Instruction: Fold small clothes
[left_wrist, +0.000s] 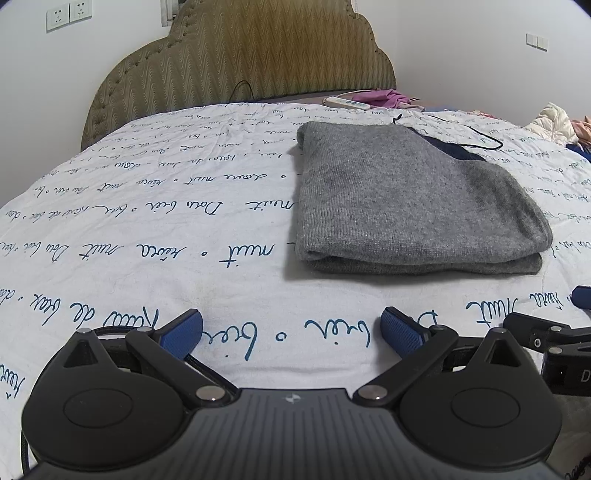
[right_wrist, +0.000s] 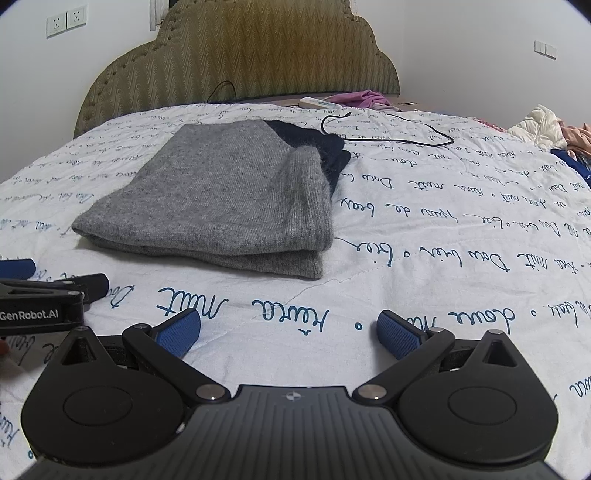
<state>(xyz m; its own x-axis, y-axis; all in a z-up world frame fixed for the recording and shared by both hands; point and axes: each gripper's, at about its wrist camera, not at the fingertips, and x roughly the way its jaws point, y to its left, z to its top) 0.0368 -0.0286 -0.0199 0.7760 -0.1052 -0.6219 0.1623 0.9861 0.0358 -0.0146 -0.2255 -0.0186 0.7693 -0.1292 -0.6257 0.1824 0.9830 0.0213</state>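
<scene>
A grey knit garment with a dark navy part lies folded in a flat stack on the white bedspread; it also shows in the right wrist view. My left gripper is open and empty, low over the bedspread, in front of and left of the garment. My right gripper is open and empty, in front of and right of the garment. Each gripper shows at the edge of the other's view: the right one, the left one.
The bedspread carries blue script. A black cable lies behind the garment. A power strip and pink cloth sit by the padded headboard. More clothes are piled at far right.
</scene>
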